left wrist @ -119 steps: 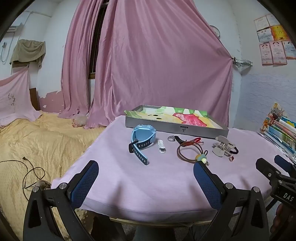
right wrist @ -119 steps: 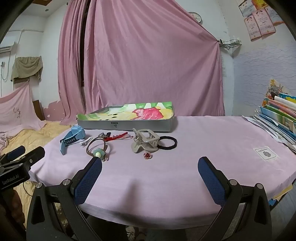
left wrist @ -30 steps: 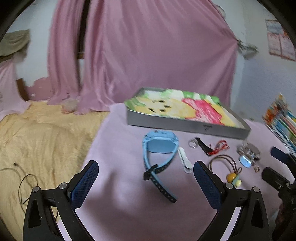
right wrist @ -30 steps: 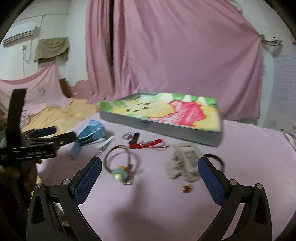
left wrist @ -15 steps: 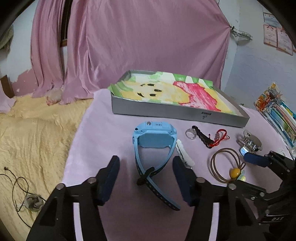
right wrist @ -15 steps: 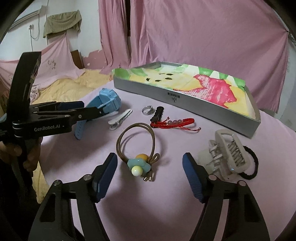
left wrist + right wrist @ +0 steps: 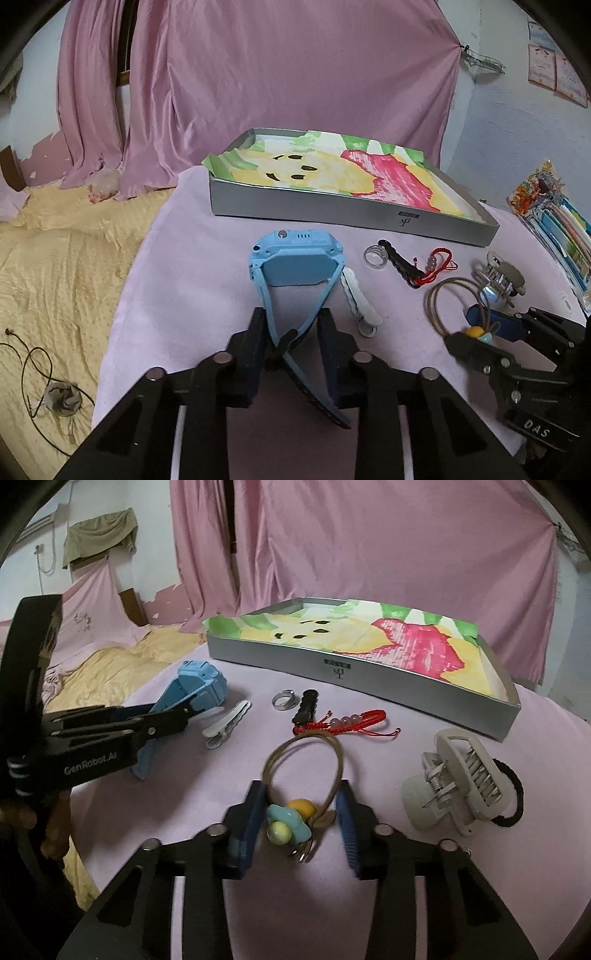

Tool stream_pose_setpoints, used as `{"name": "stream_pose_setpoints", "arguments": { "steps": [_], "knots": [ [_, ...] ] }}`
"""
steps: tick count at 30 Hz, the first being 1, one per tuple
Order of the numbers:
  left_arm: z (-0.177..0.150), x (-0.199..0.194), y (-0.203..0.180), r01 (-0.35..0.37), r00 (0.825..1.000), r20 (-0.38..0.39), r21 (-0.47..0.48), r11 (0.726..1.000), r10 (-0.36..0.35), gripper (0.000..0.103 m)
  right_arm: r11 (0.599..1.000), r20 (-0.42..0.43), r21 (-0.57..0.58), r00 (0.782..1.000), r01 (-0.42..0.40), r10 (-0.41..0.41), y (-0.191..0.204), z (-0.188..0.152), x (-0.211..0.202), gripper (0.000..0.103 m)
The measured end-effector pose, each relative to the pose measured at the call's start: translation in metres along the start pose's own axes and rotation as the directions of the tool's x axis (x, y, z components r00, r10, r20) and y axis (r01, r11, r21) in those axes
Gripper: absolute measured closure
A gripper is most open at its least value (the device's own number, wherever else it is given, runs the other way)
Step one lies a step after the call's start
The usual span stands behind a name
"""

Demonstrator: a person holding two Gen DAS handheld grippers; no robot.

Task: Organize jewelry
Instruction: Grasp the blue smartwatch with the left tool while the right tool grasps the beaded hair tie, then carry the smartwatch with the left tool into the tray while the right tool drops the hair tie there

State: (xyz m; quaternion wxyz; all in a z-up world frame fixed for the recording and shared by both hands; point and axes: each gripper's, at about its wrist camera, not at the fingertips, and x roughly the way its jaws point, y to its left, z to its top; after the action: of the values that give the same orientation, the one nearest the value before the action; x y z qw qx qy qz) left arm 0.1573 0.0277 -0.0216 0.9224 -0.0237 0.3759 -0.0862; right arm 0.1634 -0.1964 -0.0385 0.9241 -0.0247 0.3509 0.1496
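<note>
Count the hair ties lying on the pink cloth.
2. A brown hair tie with a charm lies between the right gripper's fingers. A black hair tie sits at the far right, partly hidden behind the beige claw clip.

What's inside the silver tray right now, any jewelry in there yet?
No jewelry shows in the tray. Only a colourful painted paper lines it, curling over the left rim. The strip of floor just behind the near wall is hidden, and so is anything under the paper.
</note>
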Motion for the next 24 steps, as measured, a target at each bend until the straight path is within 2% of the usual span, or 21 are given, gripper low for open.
{"name": "stream_pose_setpoints", "arguments": {
  "steps": [1,4,8,13,17,24],
  "knots": [
    [-0.001,-0.001,0.0,-0.005,1.0,0.0,-0.004,1.0,0.005,0.082,1.0,0.003,0.001,1.0,0.002,-0.002,0.0,0.0,0.0,0.079],
    [-0.003,-0.005,0.0,-0.008,1.0,0.005,-0.023,1.0,0.008,0.089,1.0,0.015,0.0,1.0,-0.003,0.003,0.0,0.0,0.0,0.079],
    [-0.007,-0.014,0.0,0.008,0.999,0.031,-0.052,0.999,-0.006,0.091,0.999,0.058,0.023,0.998,-0.033,0.032,-0.005,0.0,-0.009,0.08],
    [-0.006,-0.034,-0.006,0.039,0.992,0.121,-0.071,0.997,-0.03,0.092,0.999,0.148,0.007,0.988,-0.031,0.03,-0.01,0.007,-0.028,0.08],
    [0.011,-0.042,-0.013,0.068,0.983,0.175,-0.087,0.994,-0.052,0.092,1.0,0.2,0.002,0.98,-0.009,0.008,-0.02,0.021,-0.04,0.08],
    [0.056,-0.024,-0.03,0.081,0.975,0.216,-0.102,0.991,-0.058,0.092,0.998,0.273,0.048,0.961,0.028,-0.04,-0.058,0.058,-0.046,0.079]
  ]
}}
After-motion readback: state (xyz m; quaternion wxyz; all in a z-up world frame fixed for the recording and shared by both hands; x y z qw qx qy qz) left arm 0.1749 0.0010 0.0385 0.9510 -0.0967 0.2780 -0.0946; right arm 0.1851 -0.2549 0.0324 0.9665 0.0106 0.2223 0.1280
